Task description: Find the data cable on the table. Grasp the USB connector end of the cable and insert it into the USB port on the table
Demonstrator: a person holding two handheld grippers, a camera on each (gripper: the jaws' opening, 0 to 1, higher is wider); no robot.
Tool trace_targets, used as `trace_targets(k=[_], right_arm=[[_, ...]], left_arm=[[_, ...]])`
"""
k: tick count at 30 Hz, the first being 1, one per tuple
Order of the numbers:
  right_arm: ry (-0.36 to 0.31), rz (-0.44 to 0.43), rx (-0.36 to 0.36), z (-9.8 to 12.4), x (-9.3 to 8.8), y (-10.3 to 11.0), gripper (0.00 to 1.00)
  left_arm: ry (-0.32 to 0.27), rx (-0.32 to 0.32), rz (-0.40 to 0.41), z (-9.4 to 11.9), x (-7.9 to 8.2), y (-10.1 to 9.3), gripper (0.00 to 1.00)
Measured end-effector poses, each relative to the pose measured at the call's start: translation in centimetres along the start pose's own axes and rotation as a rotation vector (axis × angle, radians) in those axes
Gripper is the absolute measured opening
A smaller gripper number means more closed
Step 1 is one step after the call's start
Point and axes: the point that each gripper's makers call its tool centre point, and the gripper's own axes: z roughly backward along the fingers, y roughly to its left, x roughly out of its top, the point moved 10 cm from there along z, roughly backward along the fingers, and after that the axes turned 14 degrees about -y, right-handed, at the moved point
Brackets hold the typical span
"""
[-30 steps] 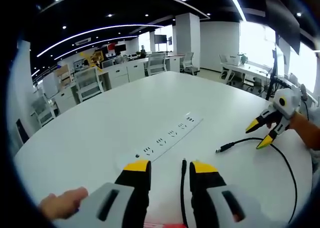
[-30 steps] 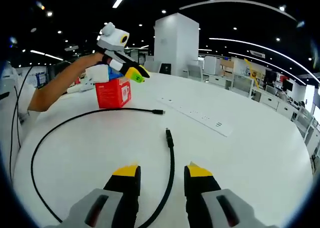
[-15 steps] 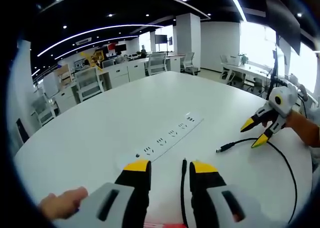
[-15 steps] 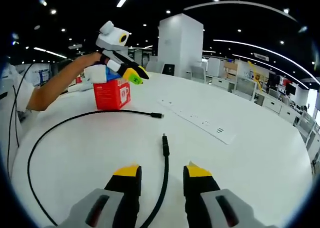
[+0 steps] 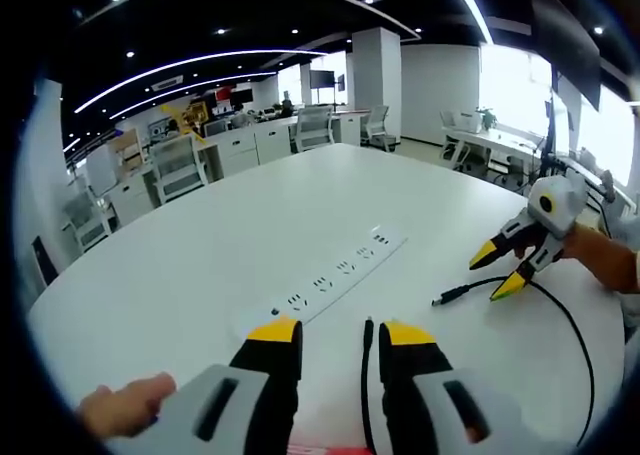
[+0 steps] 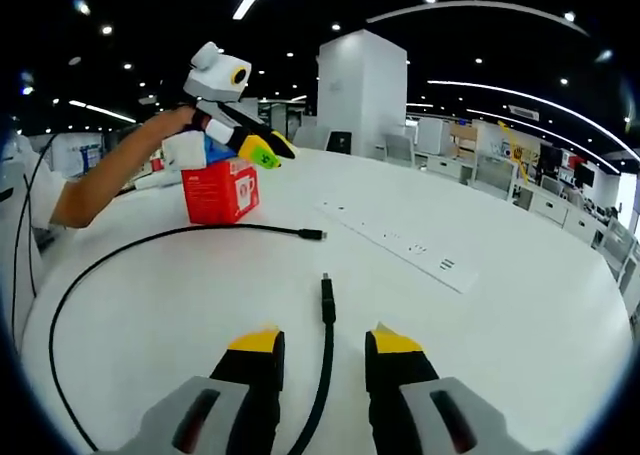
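A thin black cable (image 6: pixel 150 243) lies in a wide loop on the white bench (image 6: pixel 520 325). Its USB plug (image 6: pixel 326 299) rests flat, apart from the small plug (image 6: pixel 312 234) at the other end. A long white power strip (image 6: pixel 400 243) with a row of sockets lies flat nearby.

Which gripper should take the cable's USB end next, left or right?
Right, probably. The thicker connector end lies just ahead, in line between the open right gripper's jaws. The left gripper hangs raised by the red box, farther off.
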Motion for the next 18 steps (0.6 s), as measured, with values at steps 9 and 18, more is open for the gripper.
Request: trace_targets(k=[9, 18], right_arm=[[-0.022, 0.000, 0.009, -1.0, 0.3, 0.1, 0.34], [-0.032, -0.001, 0.014, -1.7, 0.3, 0.0, 0.33]], left_arm=[[-0.004, -0.002, -0.001, 0.2, -0.1, -0.5, 0.31], [-0.007, -0.004, -0.001, 0.3, -0.1, -0.6, 0.31]])
